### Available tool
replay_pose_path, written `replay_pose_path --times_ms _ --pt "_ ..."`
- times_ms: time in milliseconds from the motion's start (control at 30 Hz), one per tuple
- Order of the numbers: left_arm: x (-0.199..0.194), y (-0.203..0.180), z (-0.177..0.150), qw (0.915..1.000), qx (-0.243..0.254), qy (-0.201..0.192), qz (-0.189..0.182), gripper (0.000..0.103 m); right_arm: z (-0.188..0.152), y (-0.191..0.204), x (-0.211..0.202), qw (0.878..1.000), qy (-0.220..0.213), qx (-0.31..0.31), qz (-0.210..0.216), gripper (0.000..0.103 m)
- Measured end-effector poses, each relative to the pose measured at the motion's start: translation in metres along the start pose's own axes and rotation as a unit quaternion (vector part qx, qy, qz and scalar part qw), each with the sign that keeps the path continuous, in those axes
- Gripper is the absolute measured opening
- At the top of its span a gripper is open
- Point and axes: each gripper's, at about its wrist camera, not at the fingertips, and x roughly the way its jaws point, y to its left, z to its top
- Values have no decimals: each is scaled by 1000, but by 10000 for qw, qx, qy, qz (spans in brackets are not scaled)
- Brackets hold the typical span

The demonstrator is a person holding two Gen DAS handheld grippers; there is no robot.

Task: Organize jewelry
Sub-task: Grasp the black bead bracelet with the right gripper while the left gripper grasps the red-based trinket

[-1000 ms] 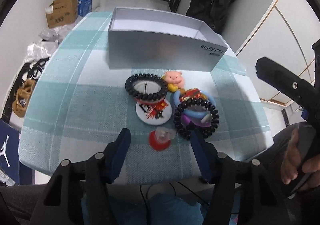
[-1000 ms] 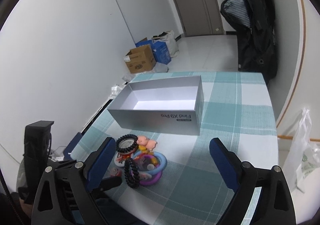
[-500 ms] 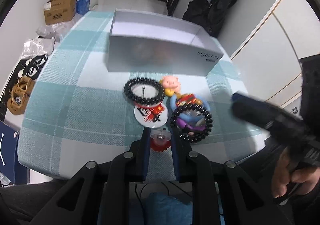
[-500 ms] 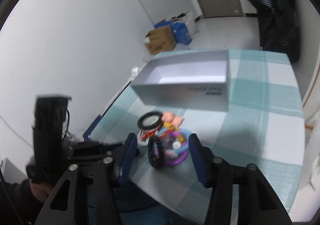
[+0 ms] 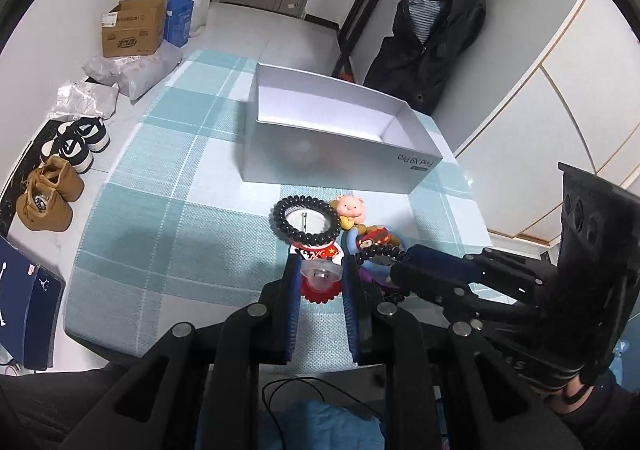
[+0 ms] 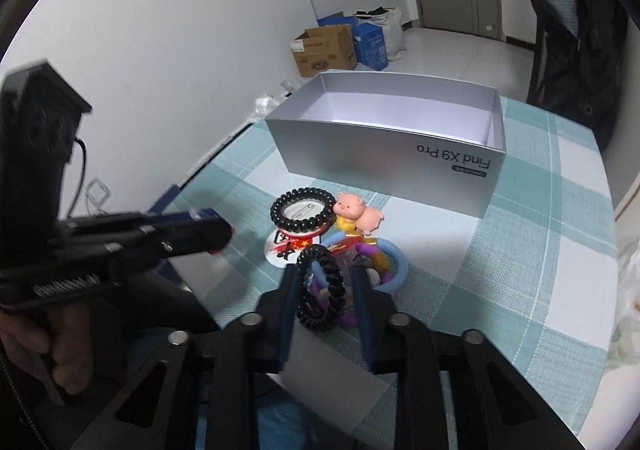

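Note:
My left gripper is shut on a red and clear ring piece at the near edge of the pile. My right gripper is shut on a black spiral hair tie, which stands on edge over a blue ring and purple bits. A second black spiral tie lies on a white round badge. A pink pig charm sits beside it. An open silver box, empty inside, stands behind the pile.
The table has a teal checked cloth. Shoes and cardboard boxes lie on the floor to the left. A black jacket hangs behind the table.
Both grippers closed in on the pile: the left shut on the red and clear piece, the right moved in and shut on the black spiral tie, tipping it up.

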Motion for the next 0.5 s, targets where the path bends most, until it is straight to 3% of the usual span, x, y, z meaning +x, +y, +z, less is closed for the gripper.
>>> replay_pose_path --times_ms 67,333,500 --pt "-2 2 1 10000 -15 -33 -1 15 0 3 1 9999 -3 -81 -74 9" --pt "-6 12 2 9996 -263 -94 -55 15 -1 1 -4 10000 -87 10 -38 8" --pt "-9 14 3 9992 -350 -158 -104 15 5 -3 -17 9988 -386 187 254 8"
